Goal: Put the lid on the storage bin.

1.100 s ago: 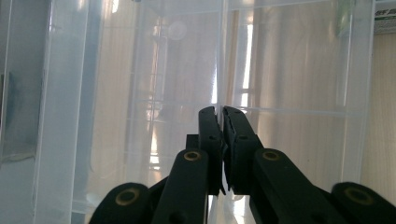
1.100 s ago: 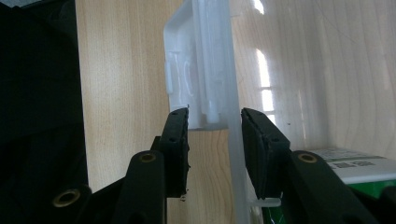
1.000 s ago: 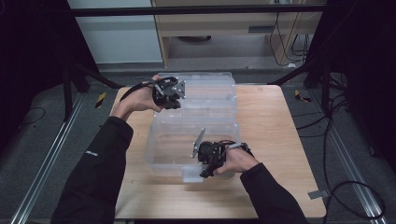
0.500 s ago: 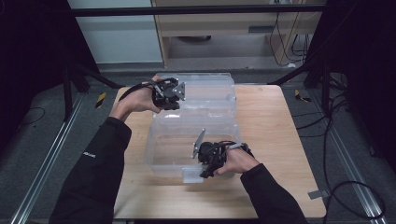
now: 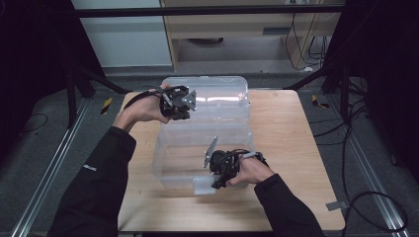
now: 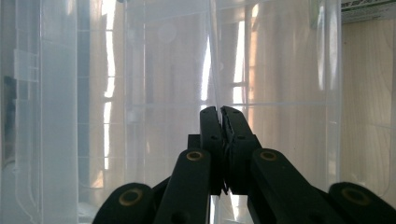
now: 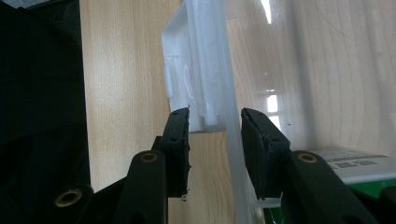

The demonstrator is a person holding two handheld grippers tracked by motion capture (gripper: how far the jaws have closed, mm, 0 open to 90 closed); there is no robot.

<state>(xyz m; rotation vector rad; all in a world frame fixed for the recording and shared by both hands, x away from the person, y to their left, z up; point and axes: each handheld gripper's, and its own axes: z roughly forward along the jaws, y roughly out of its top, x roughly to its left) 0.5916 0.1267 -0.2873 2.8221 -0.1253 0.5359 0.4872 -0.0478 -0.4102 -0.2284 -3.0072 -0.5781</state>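
A clear plastic storage bin (image 5: 173, 163) stands on the wooden table (image 5: 291, 138). Its clear lid (image 5: 222, 101) lies raised along the bin's far side. My left gripper (image 5: 180, 112) is at the lid's left end. In the left gripper view it (image 6: 219, 112) is shut on a thin clear edge of the lid (image 6: 212, 56). My right gripper (image 5: 217, 181) is at the bin's near rim. In the right gripper view it (image 7: 215, 135) is open, its jaws straddling the bin's rim (image 7: 229, 107) just below a white latch (image 7: 187, 79).
A green item with a white printed label (image 7: 355, 168) shows at the lower right of the right gripper view. Bare wood lies right of the bin (image 5: 296, 163). Dark frame legs, cables (image 5: 365, 197) and a floor rail (image 5: 44, 187) surround the table.
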